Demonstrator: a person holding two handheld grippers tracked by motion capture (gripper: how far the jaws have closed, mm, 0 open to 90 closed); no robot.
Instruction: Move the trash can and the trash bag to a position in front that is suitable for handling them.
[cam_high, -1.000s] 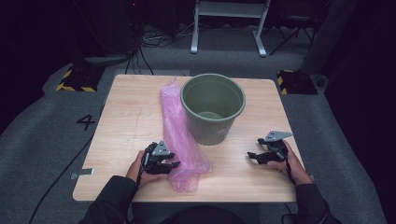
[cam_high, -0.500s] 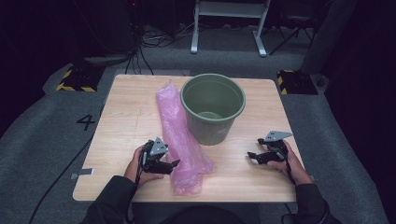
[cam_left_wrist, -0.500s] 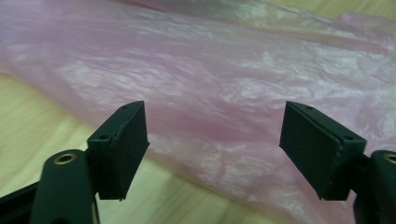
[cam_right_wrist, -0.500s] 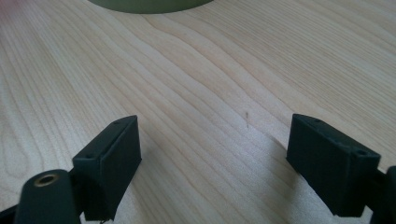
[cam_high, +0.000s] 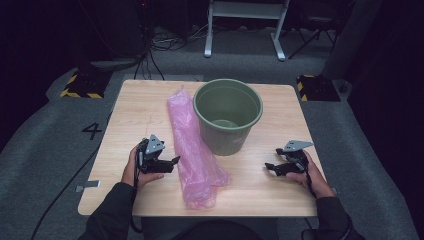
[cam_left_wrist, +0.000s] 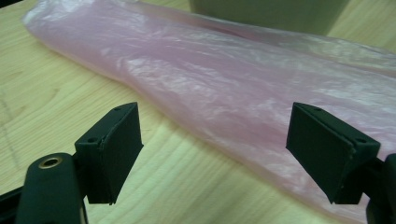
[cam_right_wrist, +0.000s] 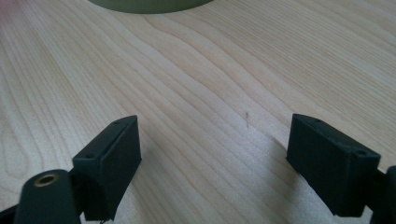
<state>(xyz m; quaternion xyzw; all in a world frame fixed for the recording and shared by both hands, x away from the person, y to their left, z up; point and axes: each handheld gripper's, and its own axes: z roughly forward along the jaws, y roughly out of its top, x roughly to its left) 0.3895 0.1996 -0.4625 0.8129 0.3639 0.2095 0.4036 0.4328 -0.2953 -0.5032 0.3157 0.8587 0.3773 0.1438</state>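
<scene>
Hovering beside the pink plastic bag (cam_high: 192, 145), the left gripper (cam_high: 172, 161) has just opened its jaws, now wide with nothing between them. The bag lies lengthwise on the wooden table (cam_high: 135, 110), against the green bucket (cam_high: 227, 116). The right gripper (cam_high: 270, 167) rests apart, jaws spread.

Recording studio or lab: dark room, grey carpet, floor cables (cam_high: 165, 42), hazard-striped blocks (cam_high: 80, 89), taped numeral (cam_high: 93, 131).
</scene>
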